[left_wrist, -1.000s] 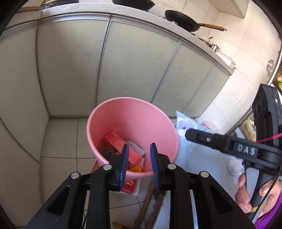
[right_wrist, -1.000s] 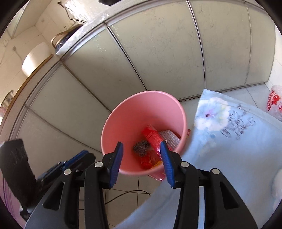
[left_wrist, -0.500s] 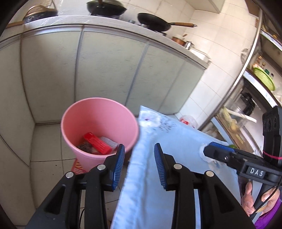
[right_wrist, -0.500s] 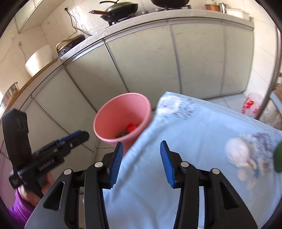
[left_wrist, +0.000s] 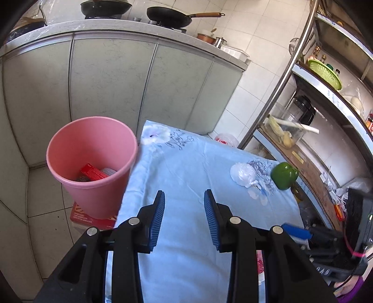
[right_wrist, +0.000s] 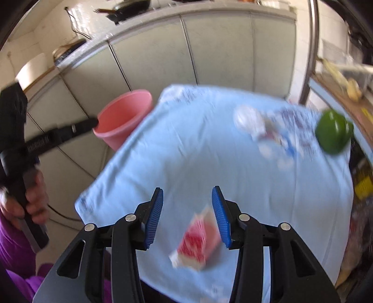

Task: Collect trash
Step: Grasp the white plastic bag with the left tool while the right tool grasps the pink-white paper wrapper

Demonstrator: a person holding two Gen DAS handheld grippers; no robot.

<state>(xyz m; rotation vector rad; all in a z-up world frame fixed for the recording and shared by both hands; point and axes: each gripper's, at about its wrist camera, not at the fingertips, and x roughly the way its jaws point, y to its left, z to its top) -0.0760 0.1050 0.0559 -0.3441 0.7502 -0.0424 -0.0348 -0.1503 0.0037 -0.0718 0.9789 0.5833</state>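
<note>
A pink bin [left_wrist: 91, 163] stands on the floor at the left edge of the table, with a red packet [left_wrist: 93, 172] and other wrappers inside. The table wears a light blue cloth [left_wrist: 186, 174]. On it lie a white crumpled wad [left_wrist: 242, 173], a green pepper [left_wrist: 284, 175] and a red-and-white packet [right_wrist: 198, 240]. My left gripper [left_wrist: 184, 209] hangs open and empty over the cloth beside the bin. My right gripper [right_wrist: 187, 209] is open just above the red-and-white packet, which shows blurred between its fingers.
Grey cabinet doors [left_wrist: 112, 81] run behind the bin under a counter with pans [left_wrist: 170, 19]. A metal shelf rack [left_wrist: 303, 111] full of kitchen things borders the table's right side. The bin rests on a red box [left_wrist: 81, 218]. A hand [right_wrist: 30, 200] holds the left gripper.
Both grippers have swung away from above the bin to the right and now hang over the table cloth. The left jaws stand wider than a second ago. The red-and-white packet has come into the right view.
</note>
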